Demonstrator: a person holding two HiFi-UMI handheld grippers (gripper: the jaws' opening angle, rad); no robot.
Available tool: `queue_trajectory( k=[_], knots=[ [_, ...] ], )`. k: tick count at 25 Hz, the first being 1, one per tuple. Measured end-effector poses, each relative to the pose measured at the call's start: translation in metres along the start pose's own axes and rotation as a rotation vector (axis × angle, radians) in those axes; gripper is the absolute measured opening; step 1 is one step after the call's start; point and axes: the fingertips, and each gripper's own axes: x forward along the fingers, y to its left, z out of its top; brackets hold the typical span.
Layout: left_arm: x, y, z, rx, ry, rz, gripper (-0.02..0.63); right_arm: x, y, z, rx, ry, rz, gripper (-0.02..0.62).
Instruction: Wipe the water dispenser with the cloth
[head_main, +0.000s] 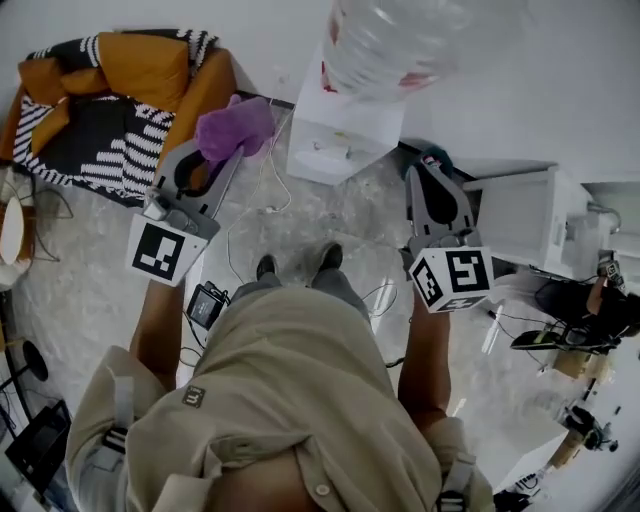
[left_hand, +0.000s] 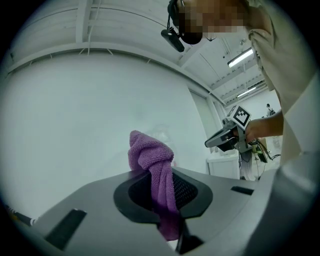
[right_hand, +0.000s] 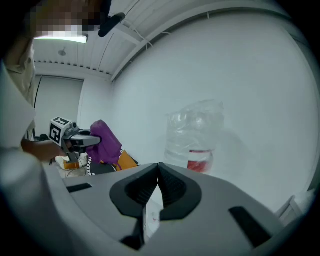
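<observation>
Person is standing facing the white water dispenser (head_main: 345, 135), with a big clear bottle (head_main: 392, 40) sitting on top of it. The left gripper (head_main: 222, 152) is gripping the purple cloth (head_main: 238, 124): its jaws are clamped on it and the knotted end is sticking out past the tips. The cloth is hanging in the air off to the dispenser's left. The right gripper (head_main: 428, 172) is hovering at the dispenser's right side, jaws pressed together, nothing between them. Orange and striped cushions (head_main: 120, 90) are lying far left.
</observation>
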Motion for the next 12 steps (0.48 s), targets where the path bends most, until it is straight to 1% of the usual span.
queue_trajectory(
  k=[4, 7, 12],
  knots=[
    [-0.003, -0.017, 0.022, 0.035, -0.025, -0.073, 0.058, -0.017, 0.005, 0.018, -0.028, -0.031, -0.011, 0.023],
    [-0.004, -0.032, 0.033, 0.042, -0.035, -0.123, 0.060, -0.029, 0.010, 0.027, -0.070, -0.040, -0.022, 0.021],
    [-0.008, -0.050, 0.041, 0.048, -0.044, -0.174, 0.060, -0.046, 0.012, 0.030, -0.064, -0.049, -0.047, 0.021]
  ],
)
